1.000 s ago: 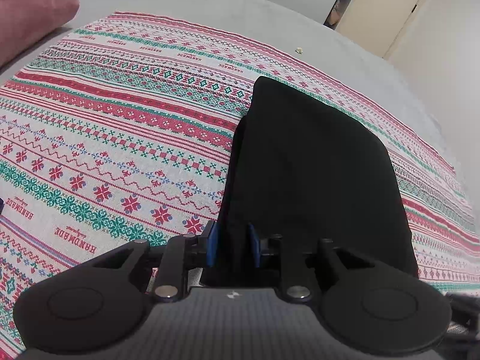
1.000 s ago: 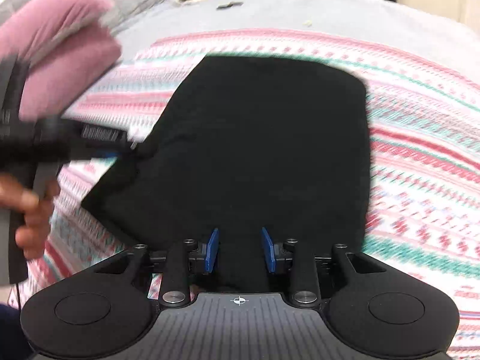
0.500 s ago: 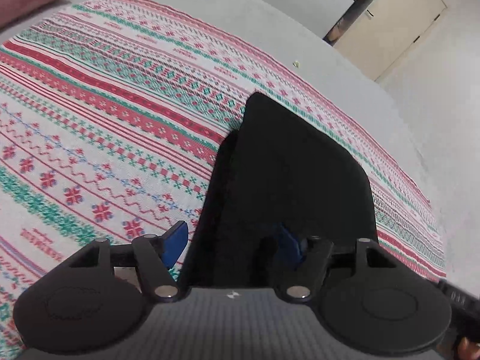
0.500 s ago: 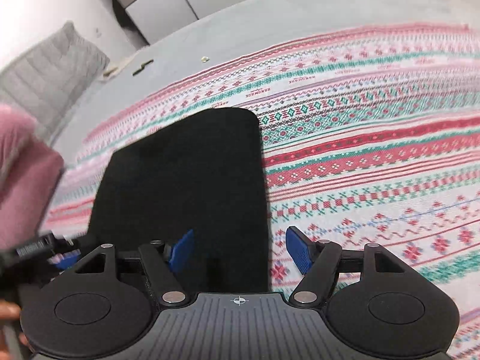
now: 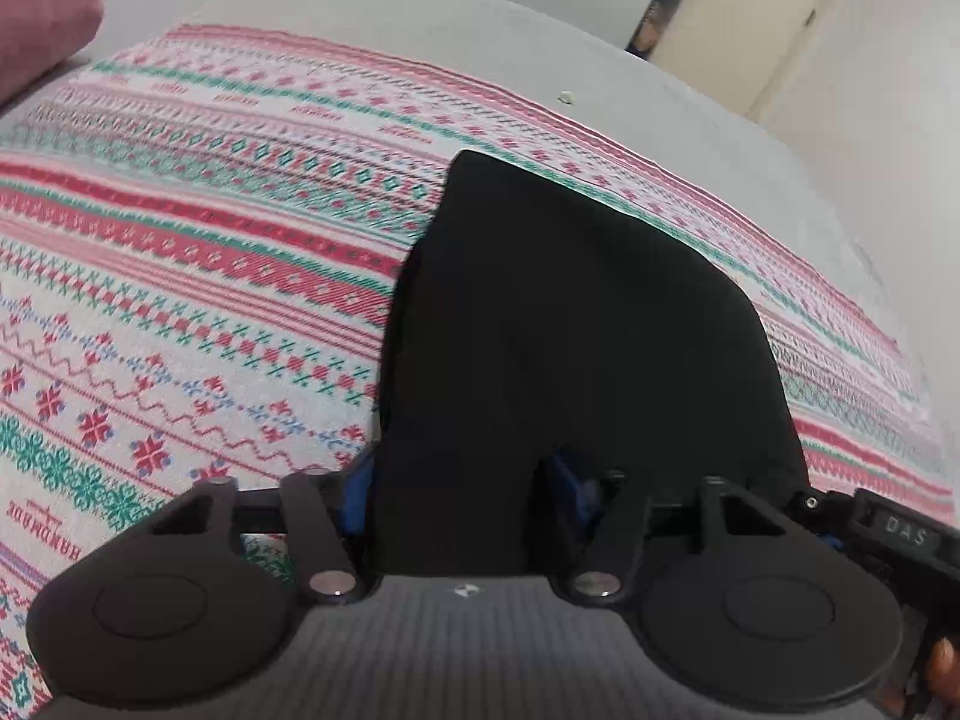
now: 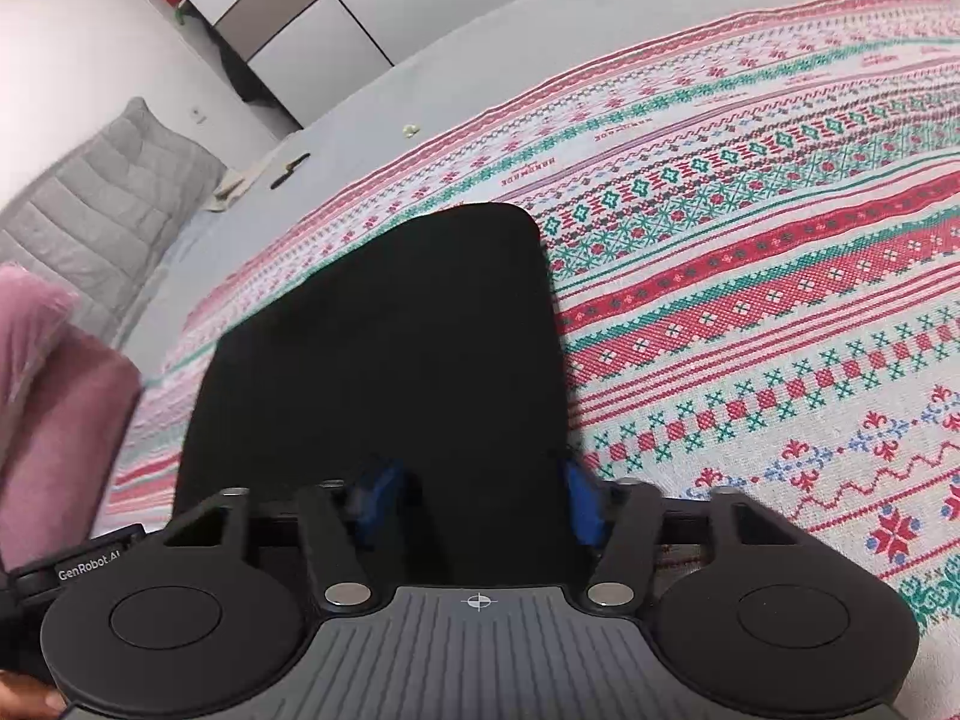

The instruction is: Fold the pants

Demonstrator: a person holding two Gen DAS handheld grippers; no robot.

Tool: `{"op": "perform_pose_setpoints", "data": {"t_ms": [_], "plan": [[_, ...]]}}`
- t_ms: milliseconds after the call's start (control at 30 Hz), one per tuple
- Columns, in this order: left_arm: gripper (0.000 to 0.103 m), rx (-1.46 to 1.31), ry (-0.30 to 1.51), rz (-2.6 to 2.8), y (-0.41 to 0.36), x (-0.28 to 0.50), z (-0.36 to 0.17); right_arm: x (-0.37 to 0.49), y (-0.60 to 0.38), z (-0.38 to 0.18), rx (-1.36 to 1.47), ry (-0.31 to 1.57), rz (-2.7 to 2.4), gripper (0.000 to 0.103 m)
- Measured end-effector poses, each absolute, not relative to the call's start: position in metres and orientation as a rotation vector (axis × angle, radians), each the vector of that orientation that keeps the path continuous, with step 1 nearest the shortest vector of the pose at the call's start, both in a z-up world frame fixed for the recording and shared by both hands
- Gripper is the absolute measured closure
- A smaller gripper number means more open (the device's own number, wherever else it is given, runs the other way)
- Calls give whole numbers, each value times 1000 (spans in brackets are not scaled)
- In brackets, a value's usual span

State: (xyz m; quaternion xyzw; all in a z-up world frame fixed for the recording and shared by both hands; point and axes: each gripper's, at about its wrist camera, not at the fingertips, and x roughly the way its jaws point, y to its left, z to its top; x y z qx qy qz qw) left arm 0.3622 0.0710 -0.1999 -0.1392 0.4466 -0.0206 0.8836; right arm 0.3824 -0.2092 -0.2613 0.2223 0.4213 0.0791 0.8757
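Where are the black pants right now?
The black pants lie folded on the patterned blanket, centre of both wrist views, their near end between each gripper's closing jaws.

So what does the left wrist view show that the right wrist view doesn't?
Only the left wrist view: the cream door at the far right, and the right hand-held gripper's tip beside the pants' near right corner.

Only the right wrist view: the grey quilted cushion against the wall, and the left hand-held gripper's body at the lower left.

Both: the folded black pants on the patterned blanket, the pink cushion, and each hand-held gripper closing astride a near corner of the pants.
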Motion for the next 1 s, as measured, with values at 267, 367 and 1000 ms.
{"op": "perform_pose_setpoints", "data": {"t_ms": [267, 367, 1000], "plan": [[56, -231, 885, -48, 57, 356, -194, 376, -198, -237, 405, 853, 180, 86], [58, -231, 875, -48, 55, 358, -192, 375, -196, -227, 369, 830, 195, 91], [50, -304, 932, -188, 6, 375, -209, 376, -262, -227, 260, 915, 50, 84]]}}
